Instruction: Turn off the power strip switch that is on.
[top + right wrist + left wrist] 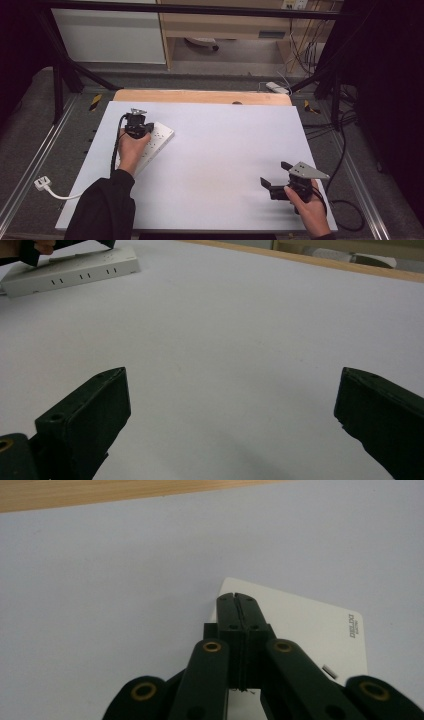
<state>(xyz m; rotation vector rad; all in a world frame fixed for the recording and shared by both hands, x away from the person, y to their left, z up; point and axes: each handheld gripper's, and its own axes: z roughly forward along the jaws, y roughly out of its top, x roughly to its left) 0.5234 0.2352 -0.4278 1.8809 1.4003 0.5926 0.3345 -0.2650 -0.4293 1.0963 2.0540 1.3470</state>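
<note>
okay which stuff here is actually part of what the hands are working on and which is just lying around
In the job:
- white power strip, under the left gripper, whose jaws are shut over it
- its white plug, lying off the board's left edge
- right gripper, open, apart from it

Just lying about:
- white adapter beyond the table
- cables at the back

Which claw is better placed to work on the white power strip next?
Left, probably. The left claw sits shut right over the power strip at the table's far left. The right claw is open, well across the table at the near right.
</note>
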